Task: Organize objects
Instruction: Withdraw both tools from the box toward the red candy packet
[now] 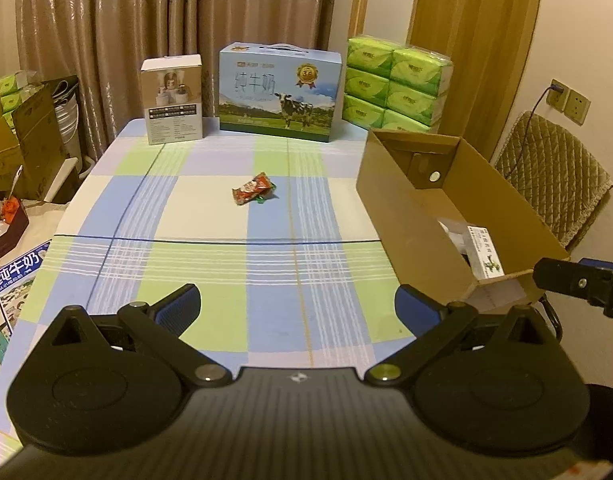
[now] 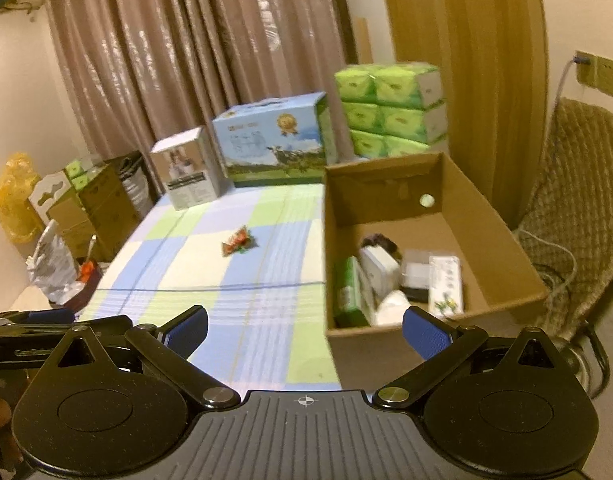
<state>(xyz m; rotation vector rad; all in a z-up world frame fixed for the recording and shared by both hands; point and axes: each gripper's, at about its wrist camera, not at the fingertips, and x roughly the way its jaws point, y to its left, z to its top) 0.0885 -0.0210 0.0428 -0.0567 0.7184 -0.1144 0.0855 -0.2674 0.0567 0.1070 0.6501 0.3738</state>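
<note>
Cardboard makes up the open box (image 2: 426,184) standing at the right side of the table (image 1: 210,208), and it already holds several small things: a green packet (image 2: 348,292) against its left wall, a white carton (image 2: 380,266) beside that, a dark item (image 2: 416,280) further right, a narrow white box with green print (image 2: 448,284), and something white and rounded (image 2: 394,306) near the front wall. A dark object (image 2: 380,242) lies behind them; what it is cannot be told.

By that evidence, most of the tidying looks done. One loose item remains on the checked cloth: a red snack wrapper (image 1: 253,191) lying near the middle of the table, well apart from the cardboard box and from both tools.

Both grippers are empty. The left gripper (image 1: 296,306) hangs over the near edge of the table with its blue pads (image 1: 178,308) spread wide. The right gripper (image 2: 306,334) is just in front of the cardboard box, its pads (image 2: 424,336) likewise spread, nothing between them.

Along the far edge stand a milk carton case (image 1: 280,92), a small appliance box (image 1: 174,100) and stacked tissue packs (image 1: 394,84), which appear to be backdrop, not part of the sorting.
</note>
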